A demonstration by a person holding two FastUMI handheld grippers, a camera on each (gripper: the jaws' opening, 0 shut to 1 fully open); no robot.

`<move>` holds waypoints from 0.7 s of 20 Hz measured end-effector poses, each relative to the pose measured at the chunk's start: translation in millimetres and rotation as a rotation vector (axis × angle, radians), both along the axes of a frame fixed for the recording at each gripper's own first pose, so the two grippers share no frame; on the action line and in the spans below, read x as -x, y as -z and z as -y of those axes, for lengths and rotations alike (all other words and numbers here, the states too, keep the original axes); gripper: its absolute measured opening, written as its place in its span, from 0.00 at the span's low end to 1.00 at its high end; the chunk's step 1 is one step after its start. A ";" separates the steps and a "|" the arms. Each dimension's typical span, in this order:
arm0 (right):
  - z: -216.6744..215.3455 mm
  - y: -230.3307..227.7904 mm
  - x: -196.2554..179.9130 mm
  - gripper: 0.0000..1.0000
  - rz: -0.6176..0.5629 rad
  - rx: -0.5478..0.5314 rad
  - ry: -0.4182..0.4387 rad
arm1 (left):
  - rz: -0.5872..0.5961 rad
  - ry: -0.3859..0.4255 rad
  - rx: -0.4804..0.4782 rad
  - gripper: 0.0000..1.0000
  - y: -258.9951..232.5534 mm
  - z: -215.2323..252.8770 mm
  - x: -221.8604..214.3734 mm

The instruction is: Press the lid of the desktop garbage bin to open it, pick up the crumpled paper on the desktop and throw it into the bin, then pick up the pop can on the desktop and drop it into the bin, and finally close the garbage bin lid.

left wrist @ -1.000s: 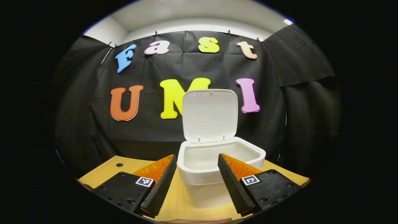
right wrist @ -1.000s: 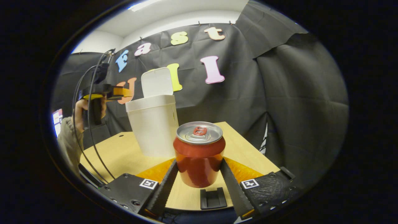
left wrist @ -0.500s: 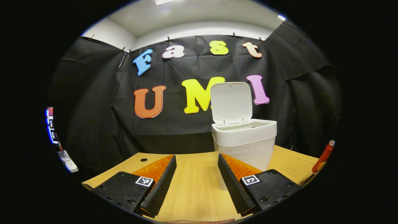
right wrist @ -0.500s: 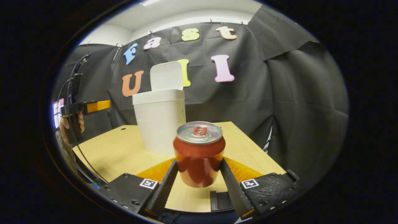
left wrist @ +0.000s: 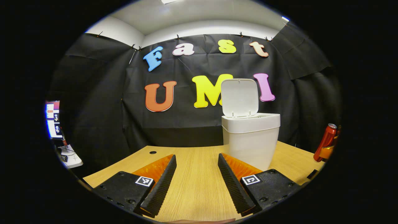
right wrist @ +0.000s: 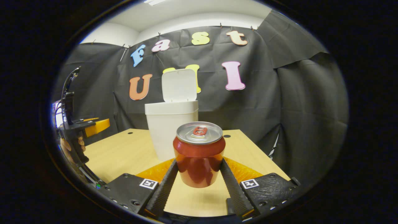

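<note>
So that it could go into the open bin [right wrist: 171, 124], the right gripper [right wrist: 199, 183] pinched the pop can [right wrist: 199, 155] while the left gripper [left wrist: 196, 183] hung spread

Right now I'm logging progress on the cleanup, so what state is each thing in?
Bin: upright on the table.
Lid: open, standing up.
Can: upright, clamped between the right gripper's fingers.
Left gripper: open, holding nothing.
Right gripper: shut on the can.
</note>
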State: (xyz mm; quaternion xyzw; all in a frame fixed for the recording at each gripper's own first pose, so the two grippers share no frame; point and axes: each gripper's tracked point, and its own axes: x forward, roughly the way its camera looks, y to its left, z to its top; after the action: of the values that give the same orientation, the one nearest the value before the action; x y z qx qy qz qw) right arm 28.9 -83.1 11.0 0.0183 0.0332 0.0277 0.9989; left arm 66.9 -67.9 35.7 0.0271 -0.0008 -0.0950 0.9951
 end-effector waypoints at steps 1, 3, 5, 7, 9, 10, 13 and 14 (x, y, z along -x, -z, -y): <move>-5.7 -8.8 -0.3 0.82 0.007 0.004 -0.003 | 0.006 0.009 0.002 0.88 -2.6 -2.1 5.8; -16.5 -25.5 -0.4 0.82 0.026 0.028 -0.006 | 0.014 0.019 0.007 0.88 -9.4 -7.7 16.1; -24.6 -39.0 -2.4 0.82 0.038 0.044 -0.003 | 0.020 0.030 0.023 0.88 -15.4 -10.9 24.3; -36.1 -53.3 -5.9 0.82 0.044 0.042 -0.013 | 0.027 0.045 0.051 0.88 -20.2 -12.4 29.0; -48.8 -71.2 -12.3 0.81 0.050 0.043 -0.026 | 0.009 0.058 0.073 0.89 -17.0 -16.2 28.4; -55.5 -81.5 -16.5 0.81 0.054 0.046 -0.036 | -0.005 0.056 0.077 0.89 -13.3 -19.3 27.5; -72.3 -114.9 -29.4 0.82 0.055 0.040 -0.072 | -0.025 0.039 0.076 0.89 -10.3 -29.9 21.5; -77.1 -128.6 -33.3 0.82 0.061 0.040 -0.082 | -0.022 0.032 0.068 0.89 -9.5 -33.1 19.4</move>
State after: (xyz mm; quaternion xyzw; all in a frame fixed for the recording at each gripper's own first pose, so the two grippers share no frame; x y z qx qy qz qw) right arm 62.3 -6.0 139.6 -0.0038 0.0040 0.0686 0.9976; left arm 47.4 -34.9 45.2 -0.0081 0.0066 -0.1113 0.9937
